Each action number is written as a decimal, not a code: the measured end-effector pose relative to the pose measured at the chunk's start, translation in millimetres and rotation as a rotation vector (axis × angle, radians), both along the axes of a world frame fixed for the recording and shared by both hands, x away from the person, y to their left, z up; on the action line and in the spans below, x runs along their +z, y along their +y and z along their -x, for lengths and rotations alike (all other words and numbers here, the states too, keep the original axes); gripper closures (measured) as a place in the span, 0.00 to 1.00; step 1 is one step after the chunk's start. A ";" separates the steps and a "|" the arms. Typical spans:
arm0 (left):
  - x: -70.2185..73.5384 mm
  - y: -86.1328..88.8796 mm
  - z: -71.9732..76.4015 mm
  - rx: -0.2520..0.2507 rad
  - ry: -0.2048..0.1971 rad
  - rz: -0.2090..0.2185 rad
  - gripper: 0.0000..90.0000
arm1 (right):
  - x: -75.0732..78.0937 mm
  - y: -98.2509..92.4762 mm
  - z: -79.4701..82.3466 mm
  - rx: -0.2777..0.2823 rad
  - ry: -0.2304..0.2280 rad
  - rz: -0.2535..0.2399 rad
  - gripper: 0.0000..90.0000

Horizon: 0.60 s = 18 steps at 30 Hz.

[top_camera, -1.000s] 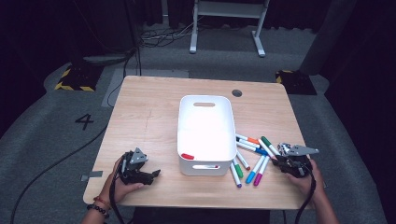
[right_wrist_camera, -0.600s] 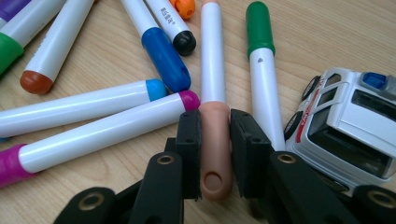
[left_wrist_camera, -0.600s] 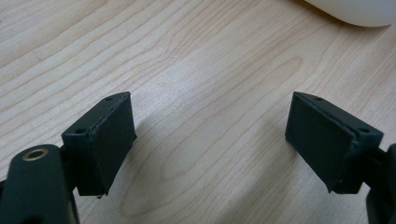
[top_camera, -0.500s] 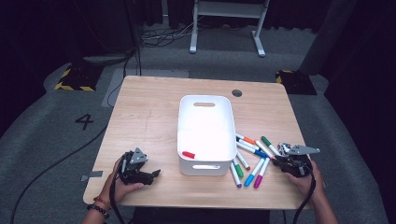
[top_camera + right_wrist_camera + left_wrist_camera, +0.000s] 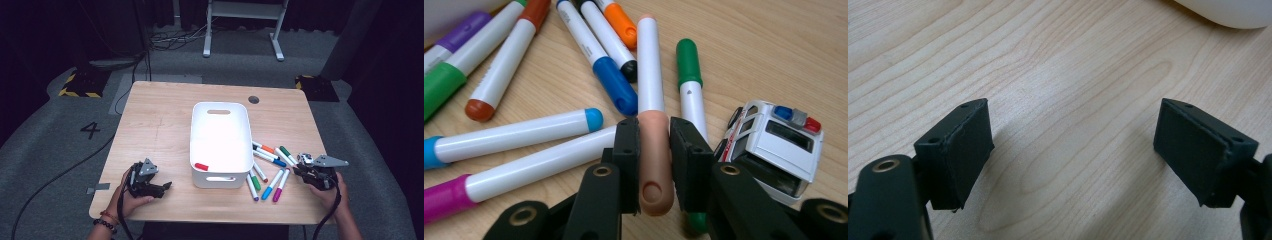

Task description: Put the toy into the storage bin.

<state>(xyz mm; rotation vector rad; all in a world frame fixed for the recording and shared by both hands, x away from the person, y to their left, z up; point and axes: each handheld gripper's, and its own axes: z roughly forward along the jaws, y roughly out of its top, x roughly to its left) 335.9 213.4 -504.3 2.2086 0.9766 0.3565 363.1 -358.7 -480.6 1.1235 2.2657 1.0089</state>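
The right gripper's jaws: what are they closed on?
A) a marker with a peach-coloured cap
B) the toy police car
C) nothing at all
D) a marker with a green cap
A: in the right gripper view the right gripper has both jaws pressed against the peach-coloured cap of a white marker, while the green-capped marker and the toy police car lie free beside it.

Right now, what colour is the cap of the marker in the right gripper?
Peach, a pale skin tone, on the marker in the right gripper; the right gripper view shows it best.
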 end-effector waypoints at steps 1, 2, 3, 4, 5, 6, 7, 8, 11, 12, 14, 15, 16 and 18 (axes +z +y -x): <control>0.0 0.0 0.0 0.000 0.000 0.000 0.18 | 1.0 -0.5 0.6 0.002 -0.002 -0.003 0.83; 0.0 0.0 0.0 0.000 0.000 0.000 0.18 | 2.2 -1.1 1.5 0.001 -0.006 0.000 0.83; 0.0 0.0 0.0 0.000 0.000 0.000 0.18 | 3.1 -1.5 2.3 -0.004 -0.011 -0.010 0.83; 0.0 0.0 0.0 -0.001 -0.001 0.000 0.18 | 3.9 -2.8 2.7 -0.001 -0.017 -0.008 0.83; 0.0 0.0 0.0 0.000 0.000 0.000 0.18 | 5.0 -3.6 3.0 0.000 -0.020 -0.015 0.83; 0.0 0.0 0.0 0.000 0.000 0.000 0.18 | 5.8 -4.0 3.4 0.000 -0.025 -0.020 0.83; 0.0 0.1 -0.1 -0.001 -0.001 -0.001 0.18 | 7.8 -4.3 4.3 -0.004 -0.031 -0.030 0.83; 0.0 0.1 -0.1 -0.001 -0.001 -0.001 0.18 | 9.1 -5.0 4.5 0.002 -0.036 -0.029 0.83; 0.1 0.1 -0.1 -0.001 0.000 0.000 0.18 | 16.4 -4.7 7.5 0.008 -0.057 -0.046 0.83; 0.0 0.1 -0.2 -0.001 -0.001 -0.001 0.18 | 19.2 -5.0 8.3 0.017 -0.065 -0.051 0.83; 0.1 0.1 -0.2 -0.001 0.000 -0.001 0.18 | 24.5 -4.0 10.1 0.024 -0.082 -0.063 0.83; 0.0 0.1 -0.2 -0.001 -0.001 -0.001 0.18 | 29.2 -2.5 11.6 0.026 -0.092 -0.076 0.83; 0.1 0.0 0.0 0.000 0.001 0.000 0.18 | 33.4 -1.8 12.6 0.035 -0.103 -0.074 0.83; 0.0 0.1 -0.1 -0.001 -0.001 -0.001 0.18 | 41.0 0.7 15.2 0.045 -0.119 -0.078 0.83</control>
